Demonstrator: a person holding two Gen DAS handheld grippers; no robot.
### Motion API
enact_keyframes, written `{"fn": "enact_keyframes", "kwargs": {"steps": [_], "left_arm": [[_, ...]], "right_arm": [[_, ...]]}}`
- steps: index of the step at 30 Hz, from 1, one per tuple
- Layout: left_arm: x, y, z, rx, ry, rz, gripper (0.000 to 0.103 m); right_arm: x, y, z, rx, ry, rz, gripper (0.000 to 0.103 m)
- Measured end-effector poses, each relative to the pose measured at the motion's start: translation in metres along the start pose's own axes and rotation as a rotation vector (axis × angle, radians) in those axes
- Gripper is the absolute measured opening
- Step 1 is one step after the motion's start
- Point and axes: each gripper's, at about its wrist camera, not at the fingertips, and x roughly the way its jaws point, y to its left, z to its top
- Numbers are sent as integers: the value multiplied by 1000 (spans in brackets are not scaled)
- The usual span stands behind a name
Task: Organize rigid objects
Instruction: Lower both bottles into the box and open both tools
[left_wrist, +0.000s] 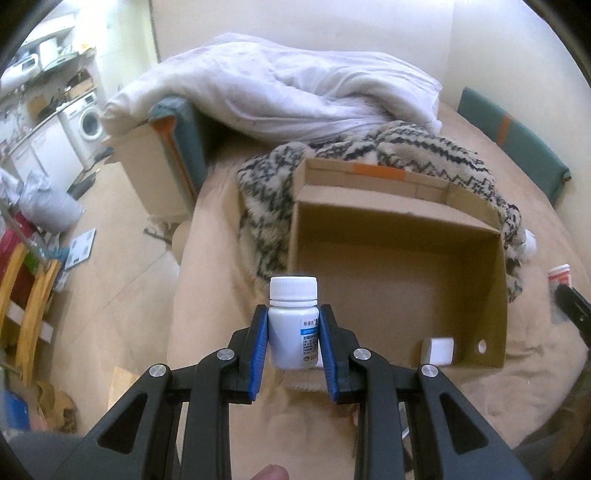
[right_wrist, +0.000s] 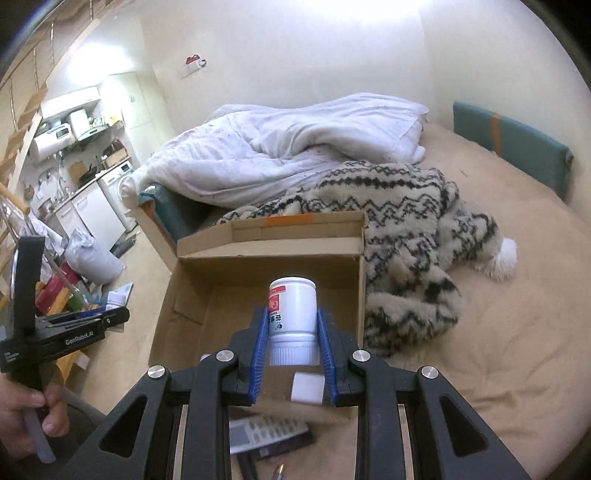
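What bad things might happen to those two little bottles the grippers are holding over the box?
The left gripper pinches the white blue-labelled pill bottle low on its body, so it might tip out. The right gripper holds the white red-labelled bottle upside down, so a loose cap could spill. Dropped into the open cardboard box, either could hit the small white box.

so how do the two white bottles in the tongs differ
The left bottle stands cap up; the right bottle is held cap down. The left bottle's label has a blue band; the right bottle's label is red. Both are white plastic with ribbed white caps, each clamped between blue pads in front of the cardboard box.
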Motion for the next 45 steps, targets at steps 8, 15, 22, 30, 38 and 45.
{"fn": "enact_keyframes", "kwargs": {"steps": [8,15,22,30,38,45], "left_arm": [[32,-40,19,121,-25,4,24],[78,-49,5,114,56,-40,24],[95,-61,-5,154,85,-31,24],[110,-58,-14,170,147,-16,24],[116,-52,-11,153,166,-11,24],[110,-53,-11,162,143,-15,24]], "right_arm": [[55,3,3,-3,105,7,28],[95,-1,-15,33,241,-9,28],[122,0,-35,50,376,-14,28],[139,4,-44,66,461,-11,28],[143,6,-41,62,469,-1,28],[132,4,-33,60,426,-6,35]]}}
